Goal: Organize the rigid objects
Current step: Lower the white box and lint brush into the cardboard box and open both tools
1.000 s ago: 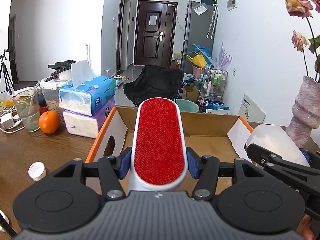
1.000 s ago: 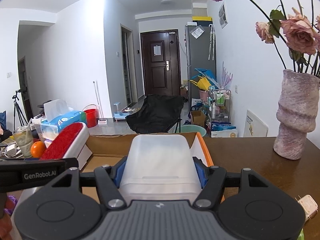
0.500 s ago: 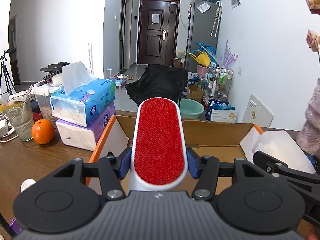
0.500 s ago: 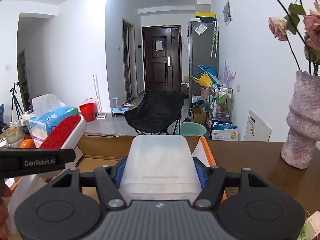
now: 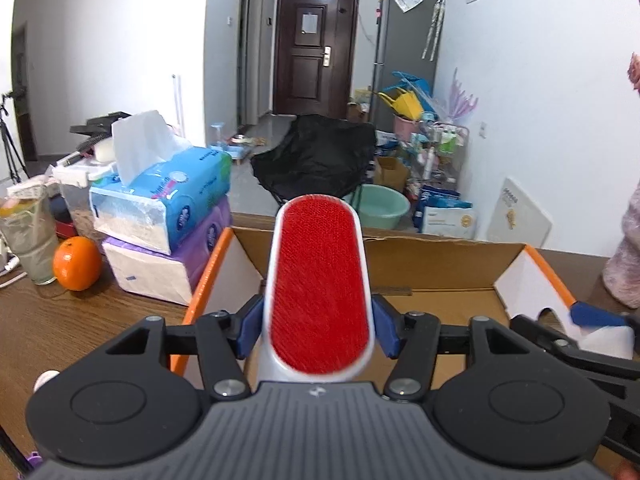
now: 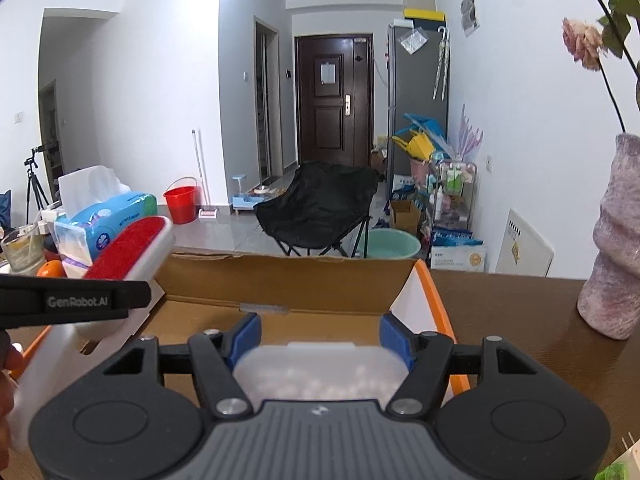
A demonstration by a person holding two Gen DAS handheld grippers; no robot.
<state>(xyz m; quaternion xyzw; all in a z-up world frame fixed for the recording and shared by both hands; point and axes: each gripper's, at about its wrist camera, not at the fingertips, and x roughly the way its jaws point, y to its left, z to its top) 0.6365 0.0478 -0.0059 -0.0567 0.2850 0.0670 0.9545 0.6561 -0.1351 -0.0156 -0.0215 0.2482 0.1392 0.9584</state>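
My left gripper (image 5: 318, 332) is shut on a white lint brush with a red pad (image 5: 318, 280), held over the near edge of an open cardboard box (image 5: 440, 248) with orange-edged flaps. The brush also shows at the left of the right wrist view (image 6: 132, 246). My right gripper (image 6: 320, 338) has its jaws spread wide; a translucent white plastic container (image 6: 320, 372) lies blurred below and between them inside the box (image 6: 320, 276). The right gripper's blue fingertip (image 5: 596, 316) and the container (image 5: 608, 336) show at the right of the left wrist view.
Two stacked tissue packs (image 5: 168, 216), an orange (image 5: 76, 264) and a glass (image 5: 30, 240) stand left of the box on the wooden table (image 5: 60, 320). A pink vase (image 6: 616, 256) with dried roses stands at the right. A white bottle cap (image 5: 44, 380) lies near the left.
The right gripper's jaws have opened and the plastic container has dropped lower into the box. Both grippers have moved forward over the box; the left still holds the lint brush.
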